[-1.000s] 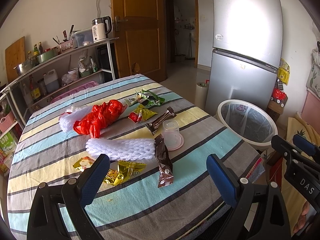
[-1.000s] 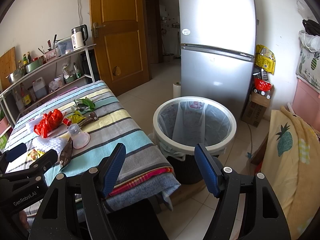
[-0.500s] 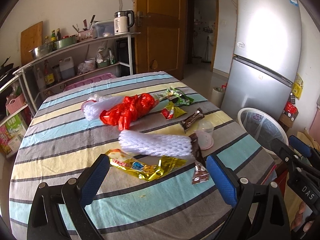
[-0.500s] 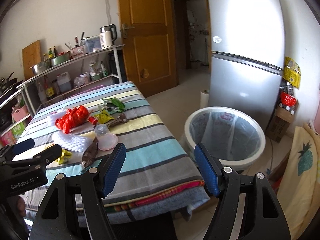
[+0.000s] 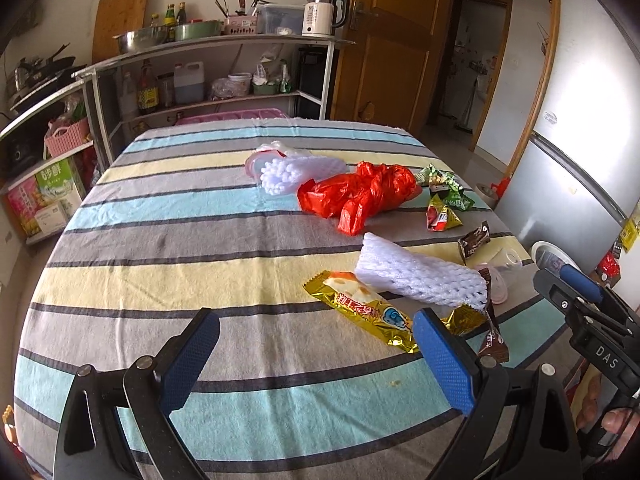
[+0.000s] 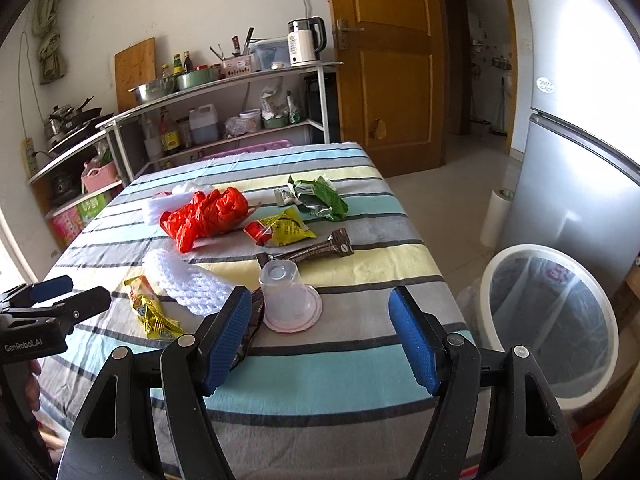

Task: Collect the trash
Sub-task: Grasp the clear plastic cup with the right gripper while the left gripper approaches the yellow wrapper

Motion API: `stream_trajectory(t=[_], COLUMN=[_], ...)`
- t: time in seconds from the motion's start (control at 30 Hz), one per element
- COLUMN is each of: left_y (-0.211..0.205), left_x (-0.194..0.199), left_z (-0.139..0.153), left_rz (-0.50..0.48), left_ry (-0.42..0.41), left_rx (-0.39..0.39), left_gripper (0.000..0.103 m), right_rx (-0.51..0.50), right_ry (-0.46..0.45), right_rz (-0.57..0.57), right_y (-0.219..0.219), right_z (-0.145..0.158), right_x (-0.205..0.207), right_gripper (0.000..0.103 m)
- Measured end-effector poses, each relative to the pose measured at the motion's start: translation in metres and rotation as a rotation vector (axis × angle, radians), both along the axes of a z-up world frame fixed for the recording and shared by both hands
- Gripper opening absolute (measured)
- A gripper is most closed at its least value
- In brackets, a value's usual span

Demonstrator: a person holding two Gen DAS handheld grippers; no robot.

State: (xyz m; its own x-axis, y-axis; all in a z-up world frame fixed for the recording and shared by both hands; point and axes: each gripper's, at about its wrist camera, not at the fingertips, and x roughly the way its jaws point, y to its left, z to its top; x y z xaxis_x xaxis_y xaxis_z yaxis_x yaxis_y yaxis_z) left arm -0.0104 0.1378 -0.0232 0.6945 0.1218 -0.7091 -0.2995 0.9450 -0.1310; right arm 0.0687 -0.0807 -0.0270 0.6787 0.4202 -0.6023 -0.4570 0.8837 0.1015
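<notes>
Kitchen; striped table (image 5: 168, 240) carries the litter. The gold wrapper (image 5: 366, 308) lies centre-right in the left wrist view, long axis diagonal, upper left to lower right, just beyond the left gripper (image 5: 316, 354), the nearer one. Both it and the right gripper (image 6: 320, 336) are spread wide, empty.

The right hand-held gripper (image 6: 320, 336) hovers wide apart over the striped worktop (image 6: 360, 384). Between its blue fingers (image 6: 226, 334), an upturned clear cup (image 6: 286, 296) rests on a pink lid. Behind the cup lie a brown wrapper (image 6: 316, 250) and a red bag (image 6: 204, 216). Right of the cup stands a lined bin (image 6: 548, 320).
</notes>
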Motion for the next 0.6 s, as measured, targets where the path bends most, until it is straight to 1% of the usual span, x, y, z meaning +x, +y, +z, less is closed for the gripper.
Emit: stream_trajectory(t=[0.13,0.2,0.37,0.4,0.43,0.5,0.57,0.6], left_y=[-0.002,-0.005,-0.005,-0.003,-0.002,-0.001,-0.005,-0.006], left_x=[0.01,0.018,0.029,0.032,0.032,0.034,0.036,0.037], left_z=[-0.004,-0.01,-0.019,-0.022,-0.024,-0.027,-0.028,-0.029], left_rz=[-0.006,-0.004,0.028,0.045,0.056,0.066,0.064,0.061], left_ry=[0.019,0.049,0.095,0.109,0.112,0.117,0.123,0.126], left_rx=[-0.031,-0.04,-0.056,-0.057,-0.067,-0.069,-0.043,-0.033], left_gripper=[0.098,0.098,0.098,0.095,0.086,0.084,0.084,0.084], right_rx=[-0.007,-0.018,-0.006,-0.008,-0.013,-0.022,-0.029,-0.027], right_ry=[0.015,0.027,0.061,0.066,0.068,0.066,0.072,0.071], right_rz=[0.022,0.026,0.049,0.056,0.063,0.08,0.09,0.091], right_y=[0.006,0.009,0.015,0.017,0.018,0.022,0.024,0.024], right_z=[-0.003,-0.007,-0.013,-0.014,-0.015,-0.016,-0.018,-0.019], right_x=[0.013,0.02,0.031,0.032,0.033,0.035,0.035,0.035], right_gripper=[0.072,0.072,0.072,0.072,0.072,0.071,0.066,0.066])
